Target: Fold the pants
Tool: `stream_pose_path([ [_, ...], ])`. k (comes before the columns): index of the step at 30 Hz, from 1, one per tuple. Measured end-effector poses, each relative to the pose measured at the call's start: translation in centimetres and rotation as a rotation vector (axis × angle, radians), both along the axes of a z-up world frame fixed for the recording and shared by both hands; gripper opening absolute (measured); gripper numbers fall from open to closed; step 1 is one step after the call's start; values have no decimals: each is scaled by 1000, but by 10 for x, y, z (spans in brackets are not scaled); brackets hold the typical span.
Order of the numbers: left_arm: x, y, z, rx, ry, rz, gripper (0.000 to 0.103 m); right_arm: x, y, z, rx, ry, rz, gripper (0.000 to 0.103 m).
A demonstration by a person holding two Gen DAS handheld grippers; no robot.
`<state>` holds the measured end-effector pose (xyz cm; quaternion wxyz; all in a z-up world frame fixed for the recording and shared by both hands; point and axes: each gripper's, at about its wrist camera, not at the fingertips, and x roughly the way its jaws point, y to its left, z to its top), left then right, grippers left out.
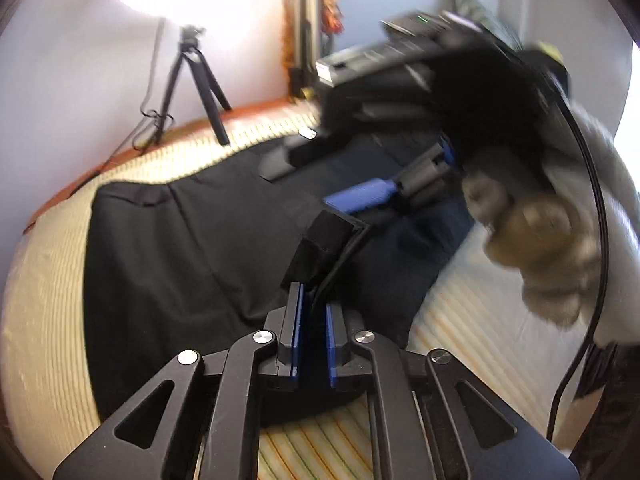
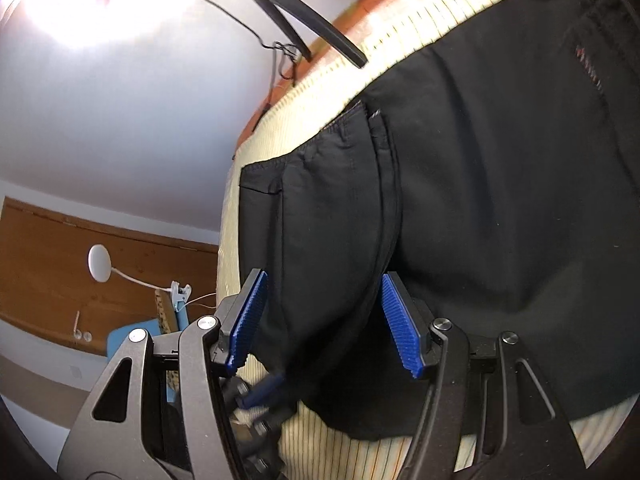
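Observation:
Black pants (image 1: 180, 240) lie spread on a cream striped bed cover (image 1: 48, 300). In the left wrist view my left gripper (image 1: 314, 300) is shut on a raised fold of the pants' fabric that sticks up between its blue pads. My right gripper (image 1: 316, 180) hovers farther back over the pants, held by a hand (image 1: 532, 232) in a pale sleeve. In the right wrist view the right gripper (image 2: 324, 316) stands open above the pants (image 2: 500, 200), near a hem edge, with its blue pads (image 2: 248, 320) wide apart. A blurred part of the left gripper (image 2: 256, 396) shows below it.
A black tripod (image 1: 196, 80) with a bright lamp stands by the wall behind the bed. Dark boxes and gear (image 1: 380, 60) are stacked at the far right. A black cable (image 1: 592, 200) hangs along the person's sleeve. The bed's orange edge (image 2: 360, 4) borders the cover.

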<state>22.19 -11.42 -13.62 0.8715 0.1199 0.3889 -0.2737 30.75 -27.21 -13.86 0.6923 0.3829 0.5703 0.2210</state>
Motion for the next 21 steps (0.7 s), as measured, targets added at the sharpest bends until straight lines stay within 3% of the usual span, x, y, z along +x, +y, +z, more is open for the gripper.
stream_pose_path([
  [4,-3,-1,-7,-8,47,-30,8,2,-1,-12,1,27,-9,62],
  [7,-8,1,0,-67,75,-69,14,3,5,-8,-30,8,9,62],
  [9,-12,4,9,-91,71,-77,35,2,8,-7,-47,-5,21,61],
  [12,-10,7,15,-114,62,-53,39,2,7,-7,-42,-8,22,60],
  [15,3,4,6,-89,73,-18,39,1,7,-7,-46,-15,22,58],
  [19,-1,-10,-3,-33,85,-54,39,2,8,-9,-41,-6,14,58],
  [21,-2,-12,-5,-19,91,-66,48,2,7,-9,-32,0,12,58],
])
